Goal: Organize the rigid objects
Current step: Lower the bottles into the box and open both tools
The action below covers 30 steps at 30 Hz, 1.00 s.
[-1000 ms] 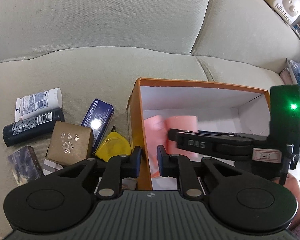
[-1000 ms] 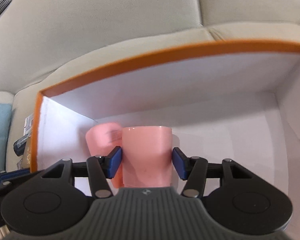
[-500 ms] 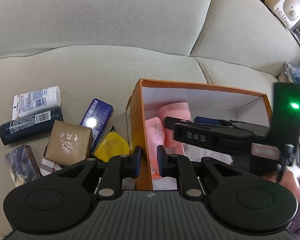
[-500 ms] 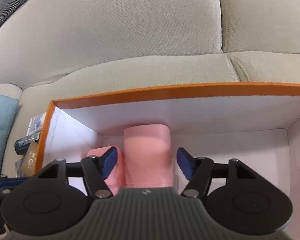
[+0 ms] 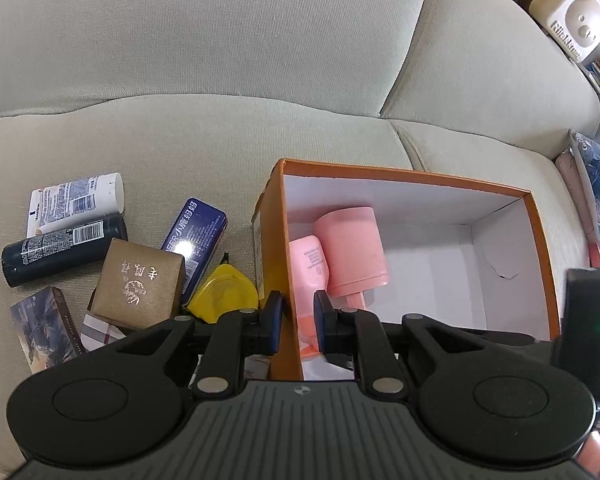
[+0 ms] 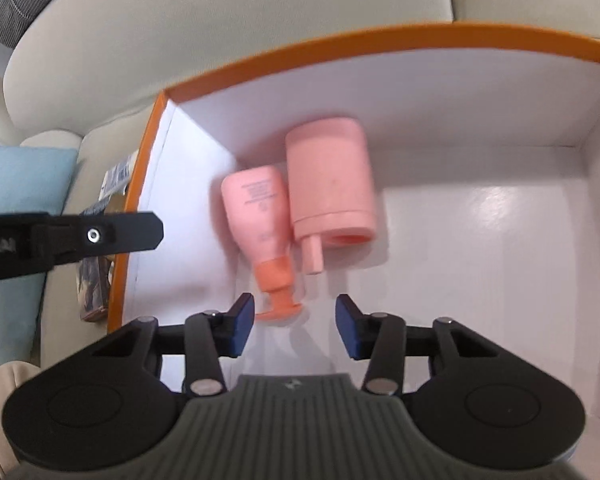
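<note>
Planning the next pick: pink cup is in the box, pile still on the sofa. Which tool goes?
Right, probably. The right tool hangs empty over the orange box, jaws closing on nothing, beside the pink cup. The left tool is clamped on the box wall, steadying it beside the pile.

**Left gripper clamped, right gripper closing on nothing**

The left gripper [image 5: 296, 322] is pointed steeply downward, and its jaws are pressed onto the left wall of the orange box [image 5: 286, 320], near the front left corner. The right gripper [image 6: 296, 326] is also tilted steeply downward, over the inside of the box. Its jaws are closing, and nothing is found between them. A fingertip [image 5: 592, 454] is seen at the lower right edge of the left wrist view.
</note>
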Motion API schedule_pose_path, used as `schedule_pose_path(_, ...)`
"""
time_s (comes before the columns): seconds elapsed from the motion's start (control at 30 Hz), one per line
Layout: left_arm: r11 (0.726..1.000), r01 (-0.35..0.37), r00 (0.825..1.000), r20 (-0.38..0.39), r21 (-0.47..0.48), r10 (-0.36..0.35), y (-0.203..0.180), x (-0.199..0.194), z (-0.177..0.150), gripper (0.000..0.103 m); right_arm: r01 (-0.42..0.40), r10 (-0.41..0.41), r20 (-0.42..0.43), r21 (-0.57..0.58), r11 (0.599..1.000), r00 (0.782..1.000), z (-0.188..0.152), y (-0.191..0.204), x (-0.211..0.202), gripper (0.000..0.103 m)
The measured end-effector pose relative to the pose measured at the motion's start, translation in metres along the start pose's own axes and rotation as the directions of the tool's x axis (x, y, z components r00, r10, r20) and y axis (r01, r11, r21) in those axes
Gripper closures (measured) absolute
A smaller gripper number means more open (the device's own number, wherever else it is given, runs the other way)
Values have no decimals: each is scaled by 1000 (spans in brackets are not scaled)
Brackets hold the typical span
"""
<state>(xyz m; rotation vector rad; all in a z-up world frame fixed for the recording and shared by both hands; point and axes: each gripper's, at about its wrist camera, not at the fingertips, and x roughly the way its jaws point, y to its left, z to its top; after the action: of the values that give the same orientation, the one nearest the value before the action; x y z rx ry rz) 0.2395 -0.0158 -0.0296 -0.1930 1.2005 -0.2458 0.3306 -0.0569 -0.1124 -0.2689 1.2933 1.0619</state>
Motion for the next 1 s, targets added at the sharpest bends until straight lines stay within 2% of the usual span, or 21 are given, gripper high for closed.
schedule_pose_path(0.13,1000,1,1000,0,-3,-1,1,-1,1,85,-26,26,-12,-10,1000,1000,4,14,17,58)
schedule_pose_path(0.2,1000,4,1000,4,-3,-4,1,-2,1,85,-24,24,-29,9,1000,999,8,16,28,70)
schedule_pose_path(0.23,1000,5,1000,5,-3,-5,2,-2,2,85,-21,22,-38,29,999,999,10,15,32,82)
schedule_pose_path(0.3,1000,6,1000,8,-2,-6,2,-2,2,85,-40,44,-48,84,996,998,9,12,35,85)
schedule_pose_path(0.37,1000,7,1000,9,-1,-7,2,-2,2,85,-33,39,-43,130,991,998,4,14,33,103)
schedule_pose_path(0.5,1000,10,1000,11,-2,-10,3,-2,2,85,-22,24,-13,120,993,1000,0,24,35,103)
schedule_pose_path(0.63,1000,20,999,30,-22,-19,6,-5,4,85,-60,59,12,123,991,998,10,24,39,103)
schedule_pose_path(0.7,999,25,999,33,-24,-24,7,-6,6,85,-53,51,23,95,994,998,16,30,41,103)
schedule_pose_path(0.8,999,29,999,36,-23,-29,5,-7,5,85,-63,63,13,89,994,998,17,35,44,103)
schedule_pose_path(0.83,999,31,999,35,-24,-30,5,-7,5,85,-67,66,17,86,994,998,15,36,42,98)
schedule_pose_path(0.93,999,33,999,37,-25,-32,6,-7,5,85,-54,52,55,41,998,997,8,40,28,96)
schedule_pose_path(1.0,999,35,999,35,-27,-34,6,-6,5,85,-38,36,100,12,999,994,5,40,14,91)
